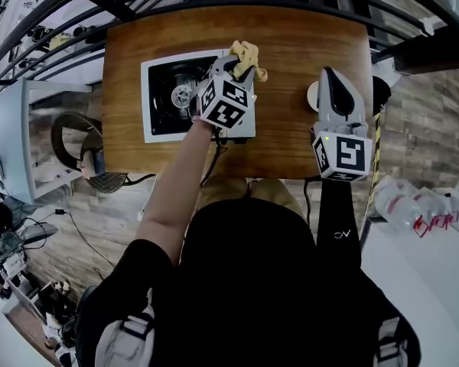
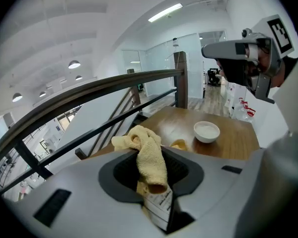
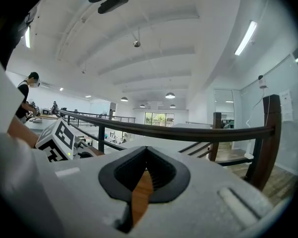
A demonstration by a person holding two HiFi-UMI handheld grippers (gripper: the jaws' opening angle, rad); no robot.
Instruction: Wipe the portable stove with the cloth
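Left gripper (image 1: 239,61) is pinched tight on the yellow cloth (image 2: 150,155), up over the right edge of the portable stove (image 1: 168,98) on the wooden table (image 1: 291,44). White tag (image 2: 159,208) hangs off the cloth, but the print's too tiny to read. Right gripper (image 3: 143,178) is squeezed closed on nothing, by a white bowl (image 2: 206,131).
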